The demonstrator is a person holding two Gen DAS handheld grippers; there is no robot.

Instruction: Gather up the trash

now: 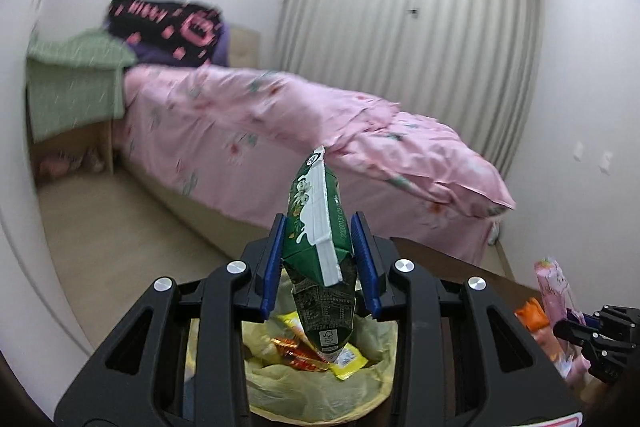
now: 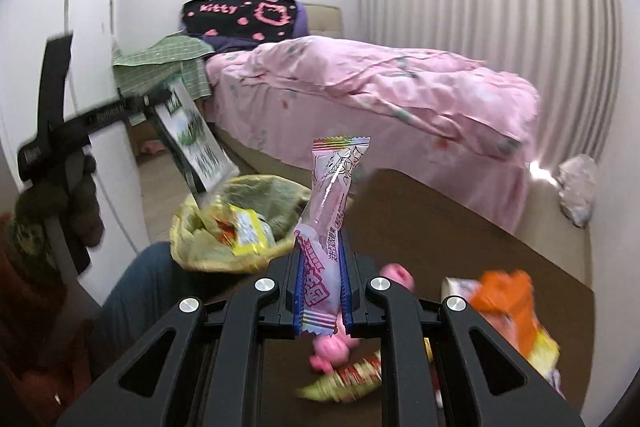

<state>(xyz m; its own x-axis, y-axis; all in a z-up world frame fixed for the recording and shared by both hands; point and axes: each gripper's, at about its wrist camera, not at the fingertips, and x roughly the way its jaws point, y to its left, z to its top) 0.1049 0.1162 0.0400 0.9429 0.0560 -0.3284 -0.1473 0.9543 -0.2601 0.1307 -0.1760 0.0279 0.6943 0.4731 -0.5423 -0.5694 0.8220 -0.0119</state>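
My left gripper point(image 1: 320, 227) is shut on a flattened green and white carton point(image 1: 316, 223), which hangs over a bin lined with a yellow bag point(image 1: 304, 383) holding several wrappers. In the right wrist view the same carton point(image 2: 196, 143) shows at the left, above the yellow bag point(image 2: 228, 223), held by the left gripper's black body. My right gripper point(image 2: 322, 259) is shut on a pink candy wrapper point(image 2: 332, 203), upright between the blue pads, above the brown table point(image 2: 440, 227). That pink wrapper point(image 1: 554, 287) also appears at the right edge of the left wrist view.
On the brown table lie an orange packet point(image 2: 508, 303), a pink toy point(image 2: 332, 351) and a red and yellow wrapper point(image 2: 348, 379). A bed with a pink cover point(image 2: 380, 91) stands behind. A person's leg point(image 2: 132, 291) is by the bin. A crumpled white bag point(image 2: 576, 187) lies on the floor.
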